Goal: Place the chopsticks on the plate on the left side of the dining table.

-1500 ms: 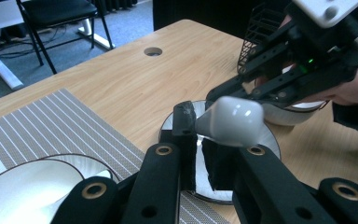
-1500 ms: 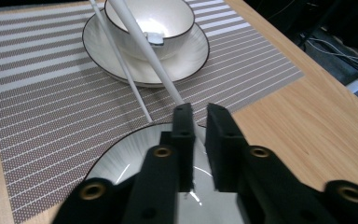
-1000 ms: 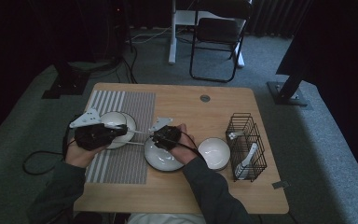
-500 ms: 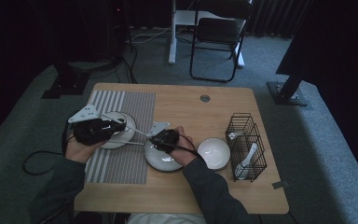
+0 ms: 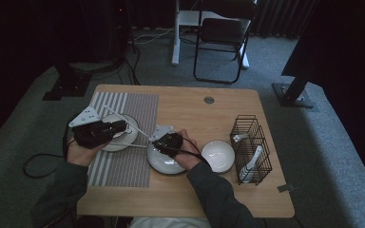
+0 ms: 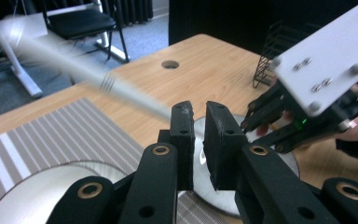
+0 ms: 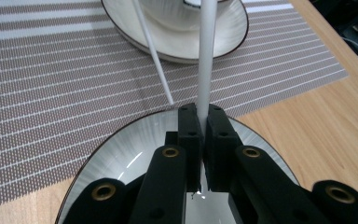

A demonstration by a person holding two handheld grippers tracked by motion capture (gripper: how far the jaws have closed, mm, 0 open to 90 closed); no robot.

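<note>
My left gripper [image 5: 123, 126] hovers over a bowl on a saucer [image 5: 129, 138] on the striped placemat [image 5: 138, 107]. Its jaws [image 6: 197, 106] have just been closing and now pinch a long thin white stick [image 5: 116, 116], blurred in the left gripper view [image 6: 74, 70]. My right gripper [image 5: 153, 142] points left above a flat plate [image 5: 164, 165]. Its jaws [image 7: 200, 111] have just closed on a second, thicker white stick [image 7: 206, 56], which reaches to the saucer [image 7: 233, 32]. The thin stick [image 7: 151, 51] slants beside it.
A white bowl [image 5: 217, 156] stands right of the plate. Further right, a black wire basket [image 5: 251, 142] holds white cutlery. The table [image 5: 209, 118] has a round hole [image 5: 209, 100] near its far edge. A chair [image 5: 221, 33] stands on the floor beyond.
The thin stick in the left jaws has swung to a steeper slant across the saucer. The right jaws have closed on the thicker stick. Both hands stay roughly where they were.
</note>
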